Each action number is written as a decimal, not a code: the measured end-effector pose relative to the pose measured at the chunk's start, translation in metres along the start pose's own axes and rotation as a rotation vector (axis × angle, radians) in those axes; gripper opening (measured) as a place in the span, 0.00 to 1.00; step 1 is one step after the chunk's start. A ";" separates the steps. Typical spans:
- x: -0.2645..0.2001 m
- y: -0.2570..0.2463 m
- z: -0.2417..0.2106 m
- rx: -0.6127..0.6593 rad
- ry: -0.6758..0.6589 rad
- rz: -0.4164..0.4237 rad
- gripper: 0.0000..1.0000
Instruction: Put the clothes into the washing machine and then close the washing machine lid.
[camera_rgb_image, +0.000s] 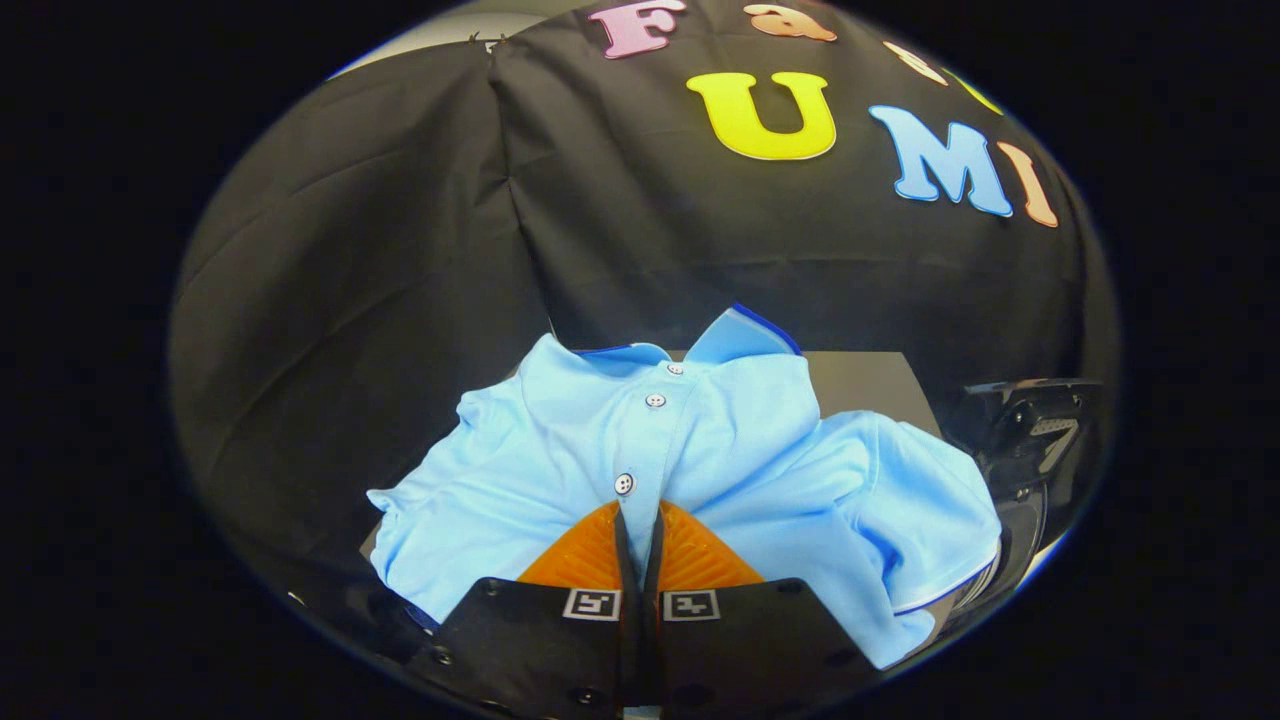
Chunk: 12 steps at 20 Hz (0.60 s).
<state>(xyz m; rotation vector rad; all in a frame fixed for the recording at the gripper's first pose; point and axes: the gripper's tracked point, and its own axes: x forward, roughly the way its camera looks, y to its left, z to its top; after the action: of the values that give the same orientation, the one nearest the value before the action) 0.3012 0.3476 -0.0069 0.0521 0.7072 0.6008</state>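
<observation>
A light blue polo shirt (730, 450) with white buttons and a dark blue collar edge lies bunched on a grey surface (865, 385), right in front of my fingers. My gripper (638, 512) is shut, its two fingers pressed almost together on a fold of the shirt's front just below the lowest button. The cloth puckers toward the fingertips. To the right of the shirt stands a black glossy machine part (1030, 440), which looks like the washing machine's raised lid; the shirt's right sleeve (940, 540) reaches up to it.
The booth's black cloth wall (400, 300) rises close behind the grey surface and wraps round on the left. A strip of pale floor or edge (1045, 560) shows below the black machine part at the right.
</observation>
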 end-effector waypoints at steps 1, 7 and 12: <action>-0.005 0.002 0.006 0.006 -0.012 0.010 0.02; -0.039 0.015 0.047 -0.049 -0.091 0.064 0.02; -0.064 0.022 0.085 -0.091 -0.152 0.117 0.02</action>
<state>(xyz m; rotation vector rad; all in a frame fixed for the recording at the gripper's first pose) 0.3049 0.3447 0.1016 0.0546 0.5312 0.7328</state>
